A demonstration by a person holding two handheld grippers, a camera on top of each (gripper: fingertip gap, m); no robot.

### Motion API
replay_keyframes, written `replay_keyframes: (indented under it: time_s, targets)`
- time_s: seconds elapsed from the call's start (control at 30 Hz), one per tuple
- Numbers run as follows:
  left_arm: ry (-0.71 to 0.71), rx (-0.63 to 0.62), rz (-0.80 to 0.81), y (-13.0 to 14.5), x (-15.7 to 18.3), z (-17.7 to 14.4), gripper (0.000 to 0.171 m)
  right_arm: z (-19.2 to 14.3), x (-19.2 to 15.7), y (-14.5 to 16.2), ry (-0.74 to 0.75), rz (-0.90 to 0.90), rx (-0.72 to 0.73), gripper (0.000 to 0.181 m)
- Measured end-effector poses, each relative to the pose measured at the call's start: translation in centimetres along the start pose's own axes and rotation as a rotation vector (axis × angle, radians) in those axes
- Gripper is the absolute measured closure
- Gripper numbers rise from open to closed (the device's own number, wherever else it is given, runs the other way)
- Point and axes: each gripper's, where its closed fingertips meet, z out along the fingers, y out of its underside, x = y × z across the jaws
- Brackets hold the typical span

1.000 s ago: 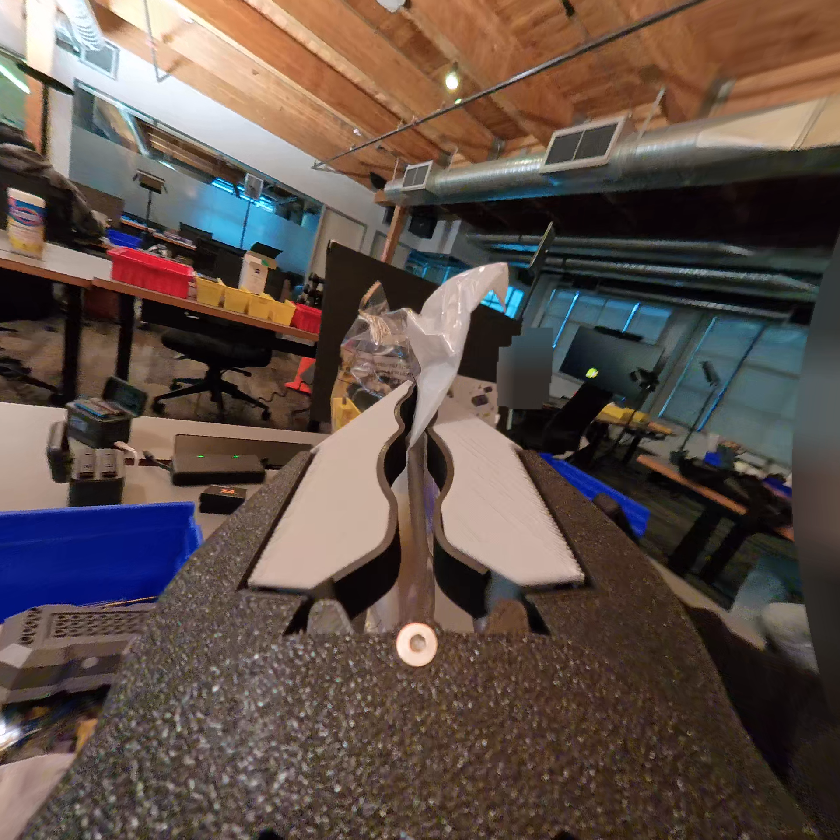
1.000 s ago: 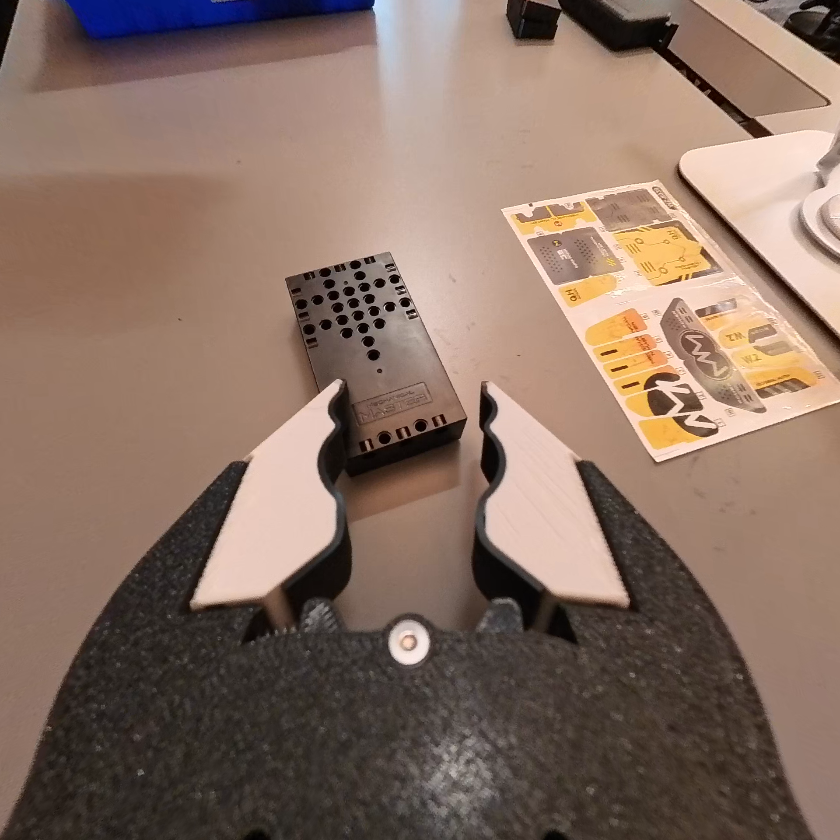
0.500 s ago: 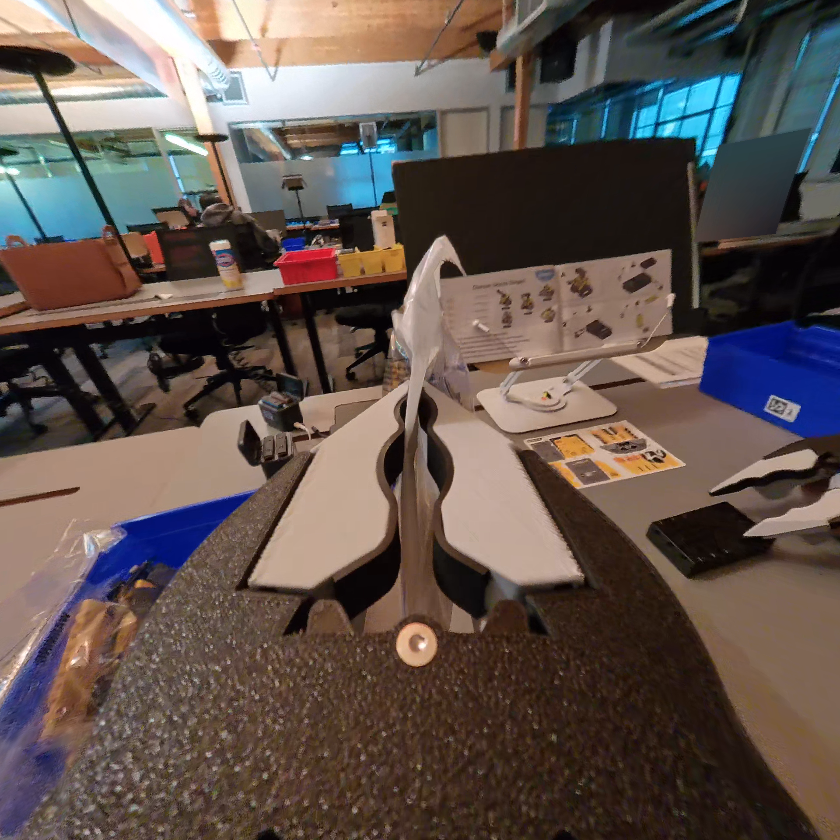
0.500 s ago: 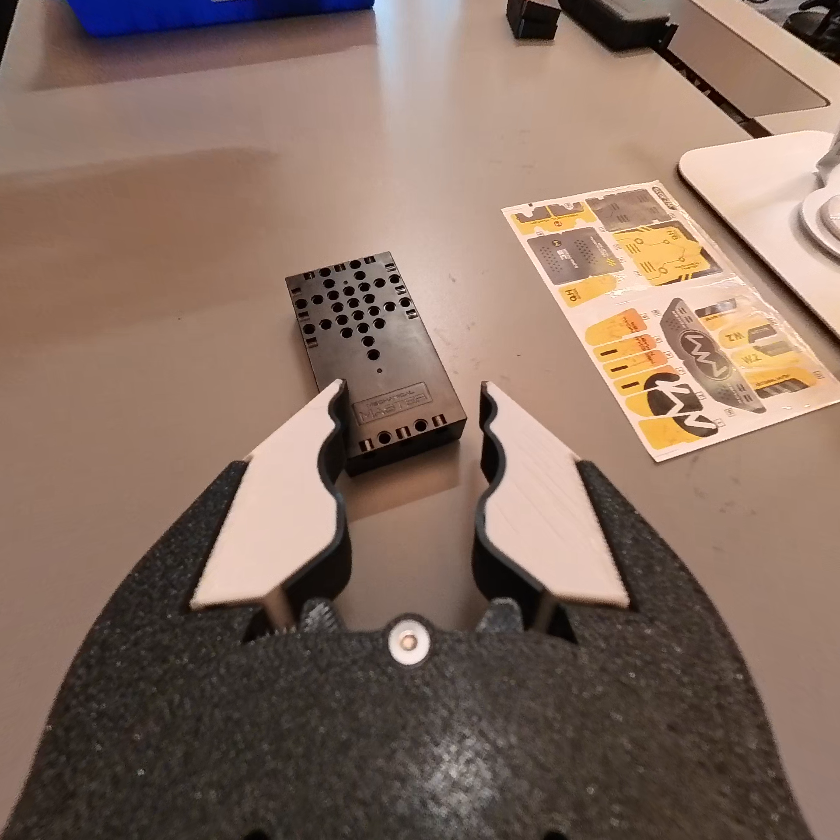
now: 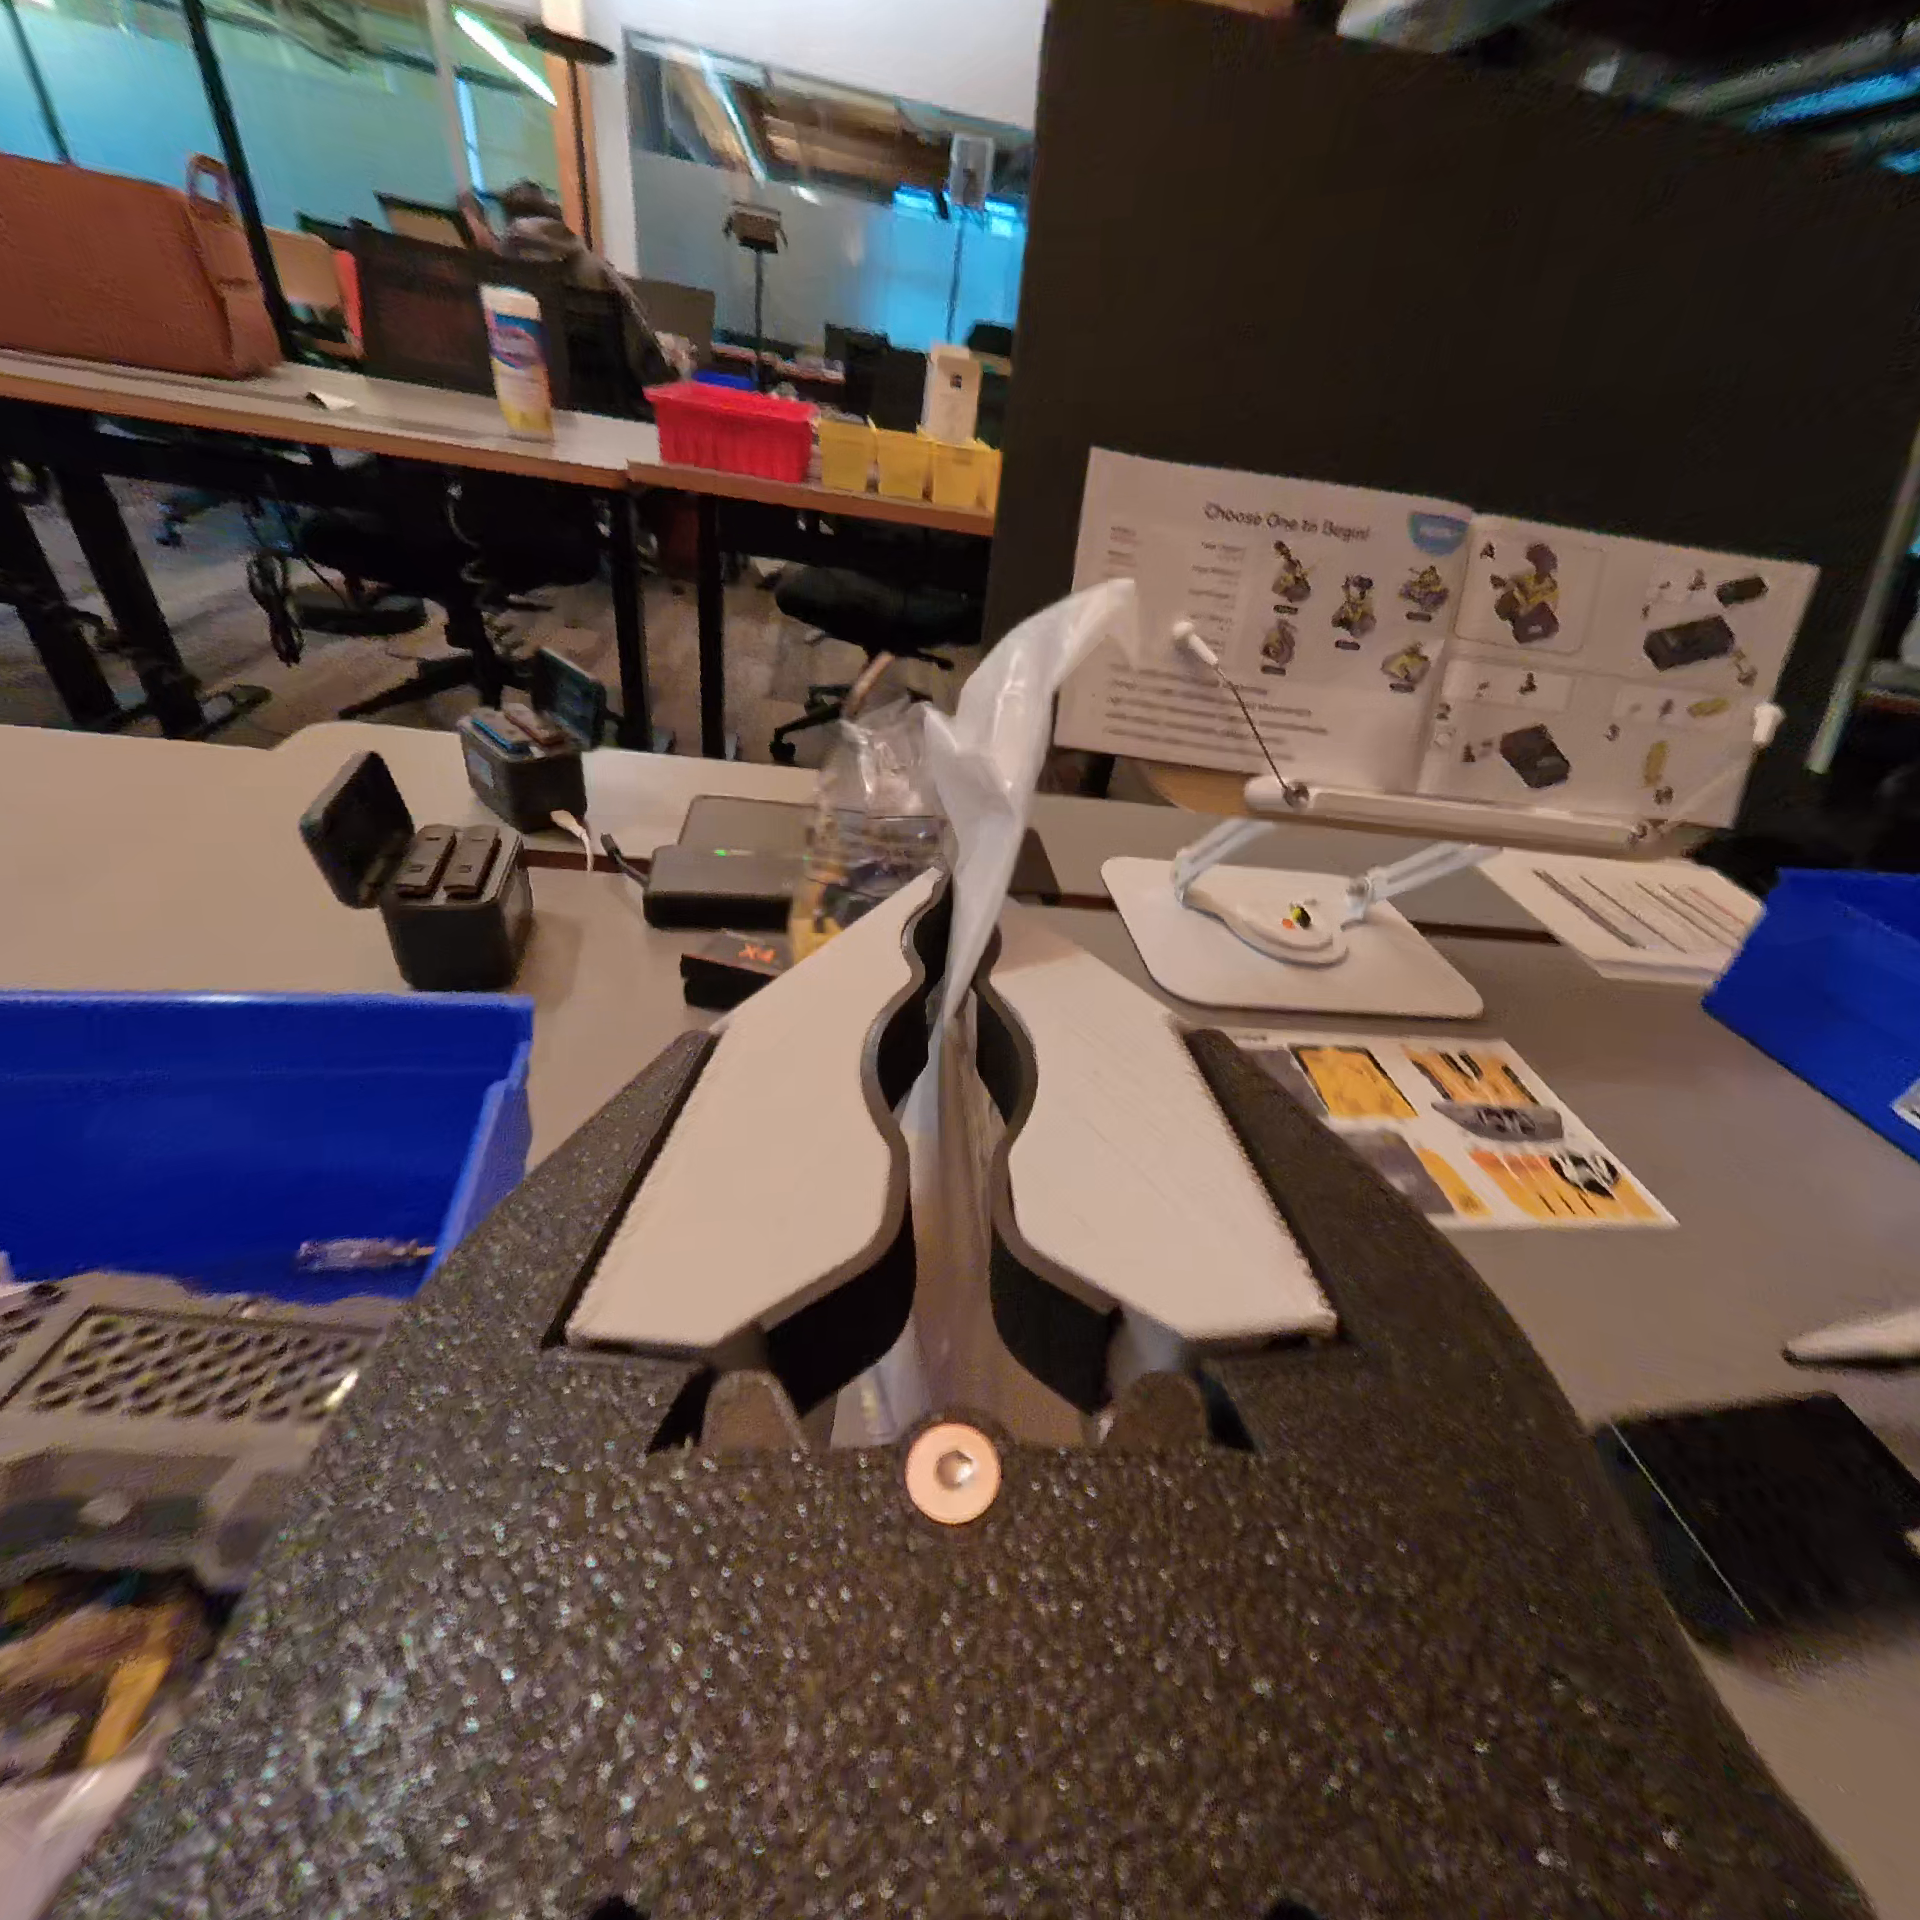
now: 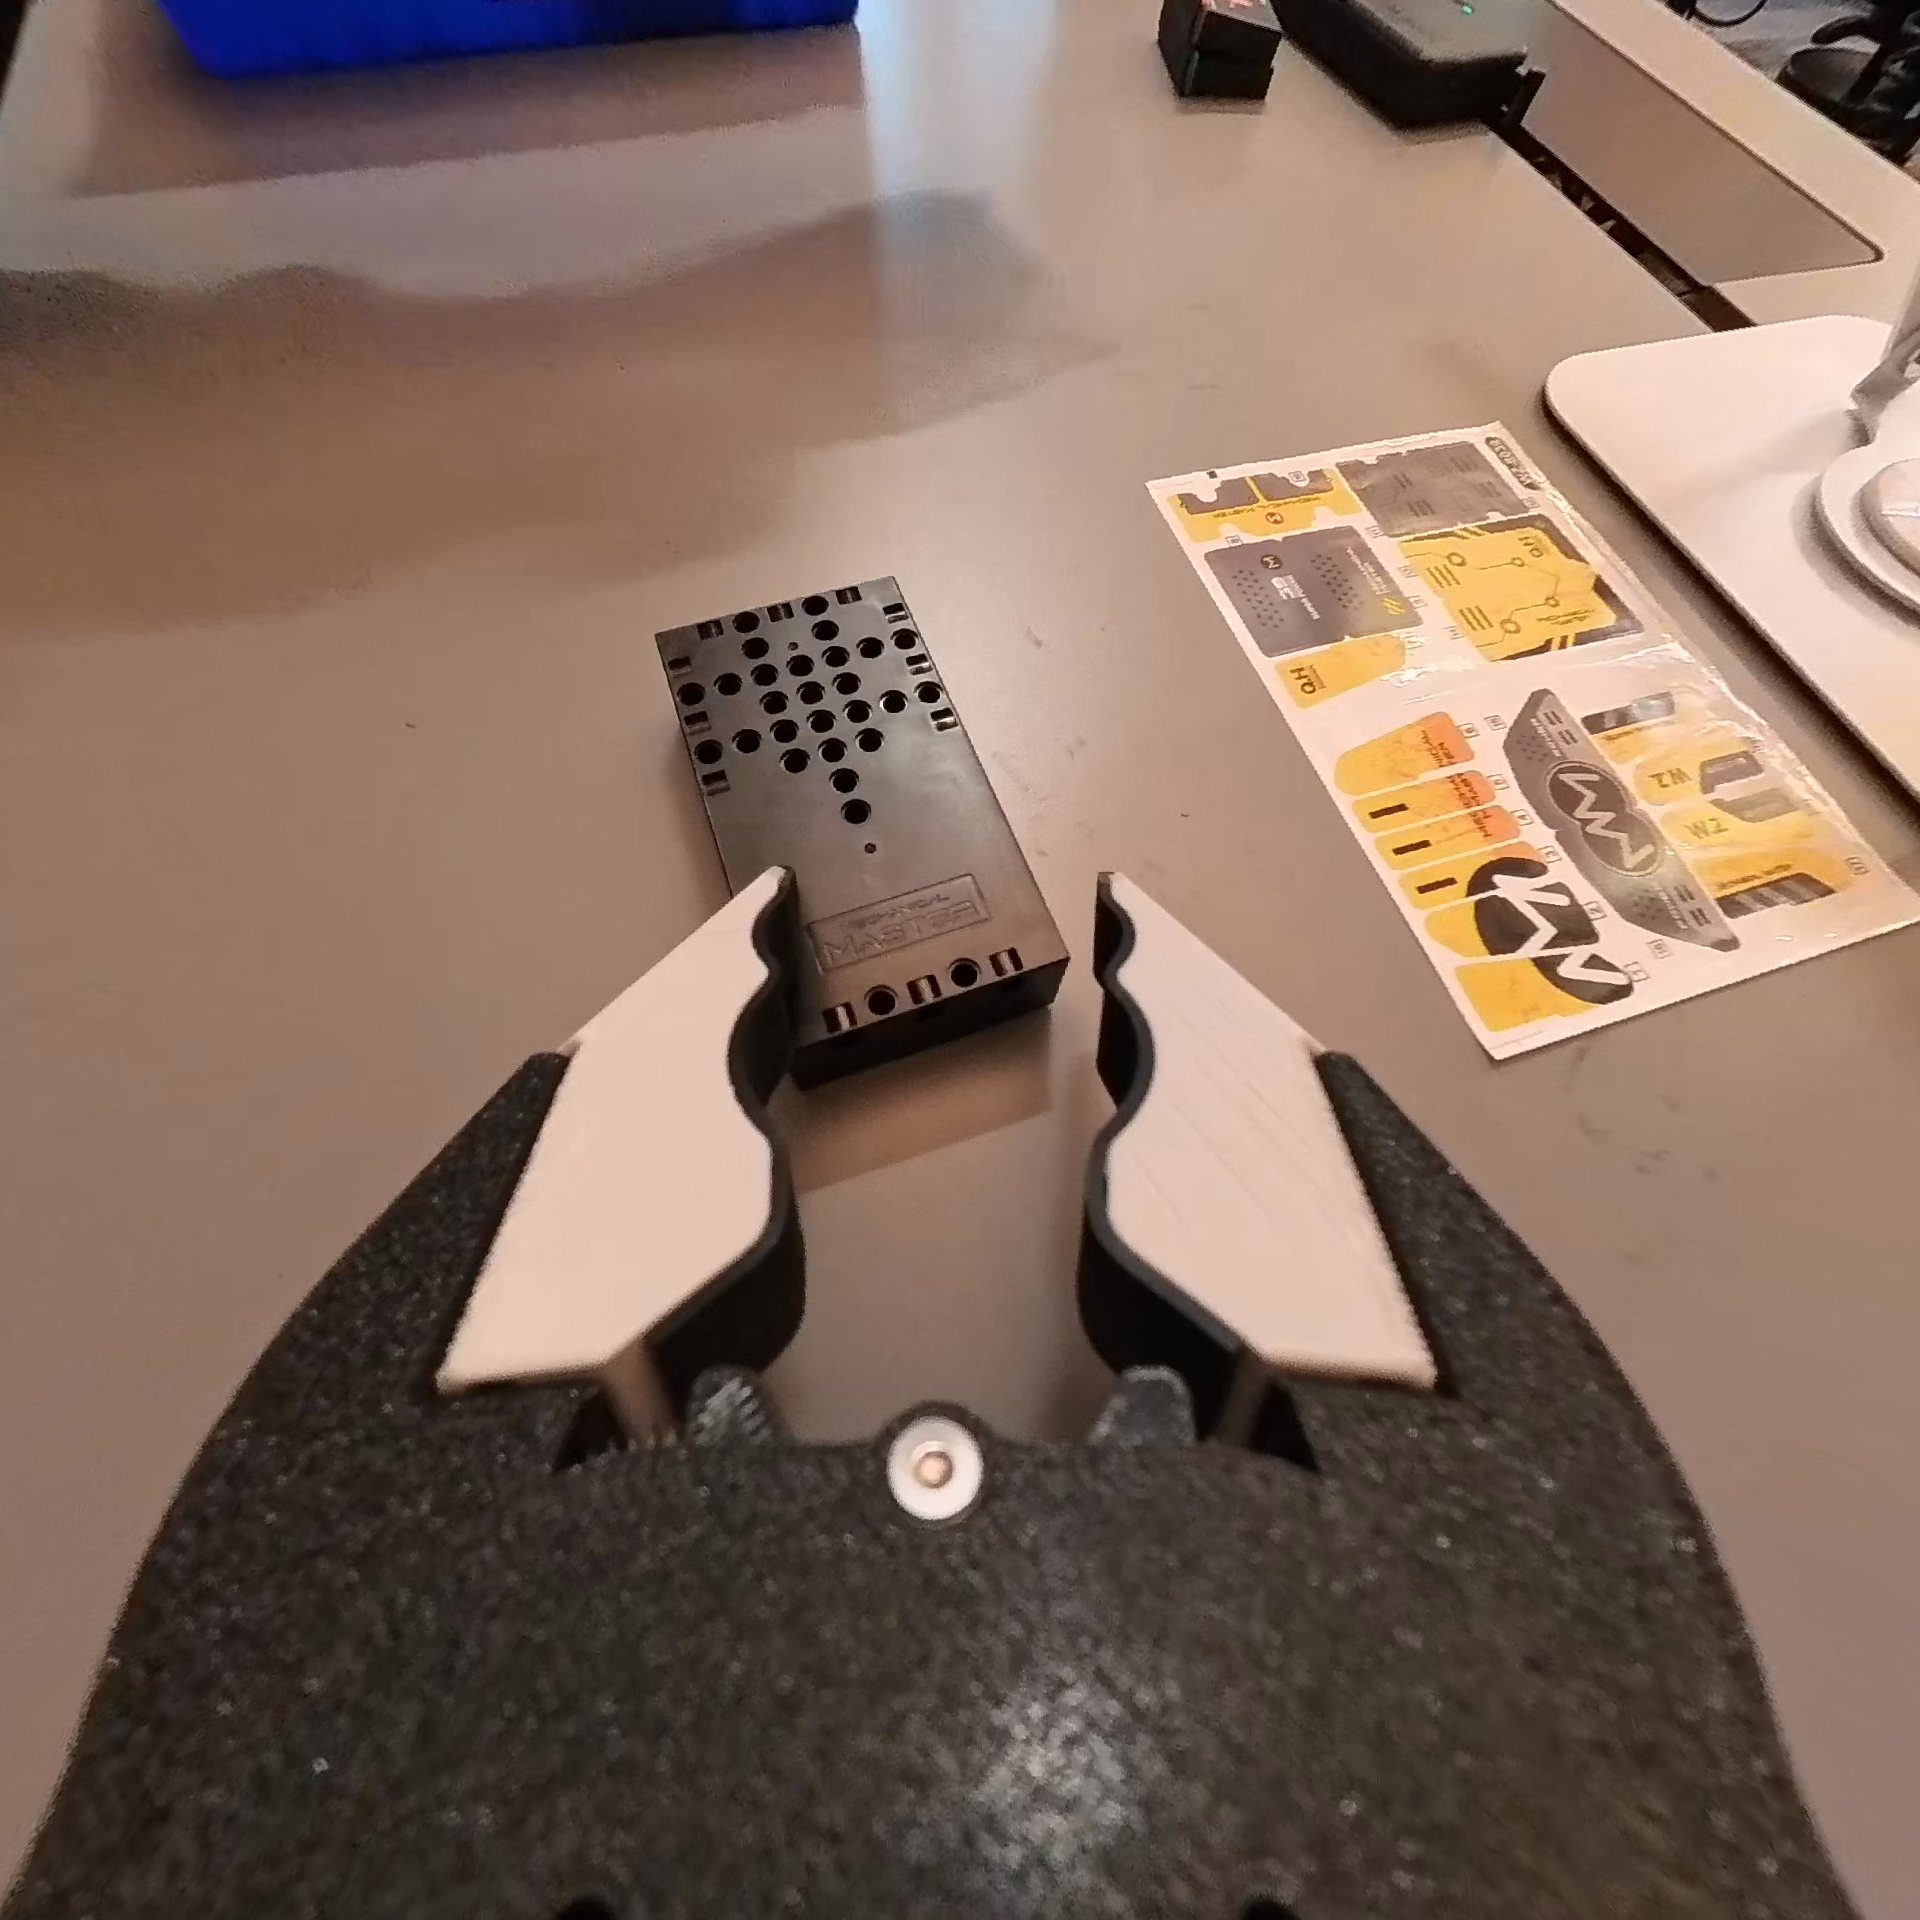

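My left gripper (image 5: 964,935) is shut on a clear plastic bag (image 5: 997,727) and holds it up above the grey table; the bag's crumpled part with small pieces inside stands beyond the fingertips. My right gripper (image 6: 940,894) is open and empty, low over the table, with the near end of a black perforated block (image 6: 852,800) between its fingertips. The left fingertip overlaps the block's near left corner. The block also shows at the right edge of the left wrist view (image 5: 1766,1496).
A yellow and black sticker sheet (image 6: 1527,727) lies right of the block. A white stand (image 5: 1299,935) holds an open booklet (image 5: 1434,644). Blue bins (image 5: 249,1122) (image 5: 1829,987) sit left and right. Black chargers and cases (image 5: 436,883) stand at the back.
My left gripper has swung down and leftward with the bag still in it; its view went from the ceiling to the table. The right gripper and block have not moved.
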Motion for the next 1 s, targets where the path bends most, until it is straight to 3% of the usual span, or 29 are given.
replay_keyframes:
  time_s: [0.13,0.2,0.27,0.3,0.5,0.6,0.7,0.83,0.9,1.0]
  targets:
    - [-0.159,0.057,-0.023,1.9,-2.6,3.5,0.169,0.0,0.0,0.0,0.005,-0.008,0.001,0.124]
    - [-0.238,0.041,0.012,3.4,-3.9,3.9,0.158,0.0,0.0,0.0,0.007,-0.007,0.001,0.124]
    - [-0.287,0.052,0.012,3.8,-4.5,3.0,0.128,0.0,-0.1,0.0,0.007,-0.004,0.001,0.125]
    - [-0.269,0.051,0.012,3.8,-4.1,2.5,0.127,0.0,-0.1,0.0,0.008,-0.007,0.001,0.126]
    - [-0.157,0.042,-0.094,1.8,-3.4,-3.7,0.127,0.0,-0.2,0.0,0.000,-0.002,0.000,0.127]
    - [-0.214,0.061,-0.109,-0.2,-6.7,-8.3,0.127,0.0,-0.2,0.0,-0.002,0.001,0.000,0.127]
    - [-0.348,0.016,-0.088,-1.1,-12.0,-13.2,0.126,0.0,-0.1,0.0,-0.011,0.012,-0.002,0.127]
    - [-0.474,-0.209,-0.098,2.5,-18.1,-18.0,0.126,0.1,-0.1,0.1,-0.025,0.032,-0.005,0.126]
    - [-0.479,-0.333,-0.118,5.4,-19.4,-19.4,0.126,0.1,-0.1,0.1,-0.031,0.041,-0.007,0.126]
    - [-0.509,-0.388,-0.090,7.7,-20.3,-20.5,0.125,0.1,0.2,0.1,-0.013,0.054,-0.007,0.126]
